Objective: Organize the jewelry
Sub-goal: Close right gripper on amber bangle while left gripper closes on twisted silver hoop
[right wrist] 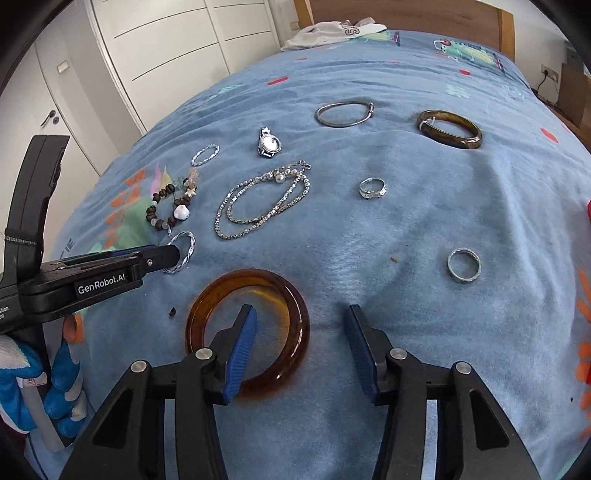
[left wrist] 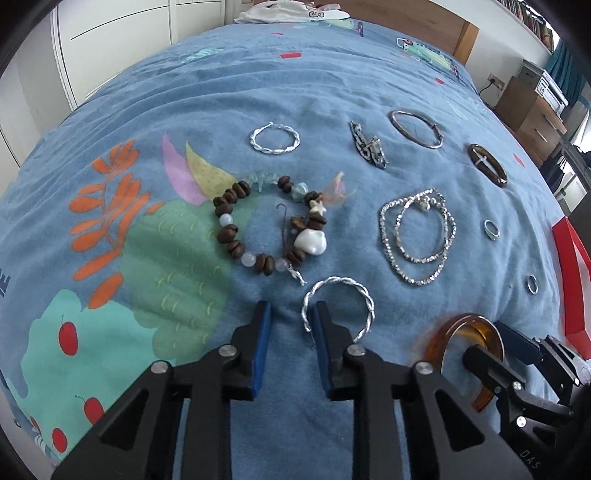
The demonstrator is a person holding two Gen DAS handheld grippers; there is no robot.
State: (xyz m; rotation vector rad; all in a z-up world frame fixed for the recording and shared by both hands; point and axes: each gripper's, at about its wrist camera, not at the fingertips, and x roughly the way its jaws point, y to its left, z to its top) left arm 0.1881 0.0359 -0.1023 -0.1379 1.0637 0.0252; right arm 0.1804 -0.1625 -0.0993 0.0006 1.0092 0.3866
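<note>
Jewelry lies spread on a blue patterned blanket (left wrist: 332,88). My left gripper (left wrist: 292,308) is open over a twisted silver bangle (left wrist: 341,281). Its right finger stands inside the ring and the bangle's left rim sits between the pads, unpressed. In the right wrist view the same bangle (right wrist: 190,249) shows at that gripper's tip (right wrist: 166,256). My right gripper (right wrist: 301,312) is open over an amber bangle (right wrist: 291,306). One finger is inside the ring and the near-right rim lies between the pads, which do not press on it. In the left wrist view it shows as an orange arc (left wrist: 434,341).
On the blanket lie a beaded bracelet (left wrist: 231,236), a silver chain necklace (right wrist: 258,221), a watch (right wrist: 269,144), a thin silver bangle (right wrist: 343,125), a dark bangle (right wrist: 450,142), a second twisted bangle (left wrist: 273,151) and two rings (right wrist: 373,188) (right wrist: 450,264). A white garment (right wrist: 332,29) lies by the headboard.
</note>
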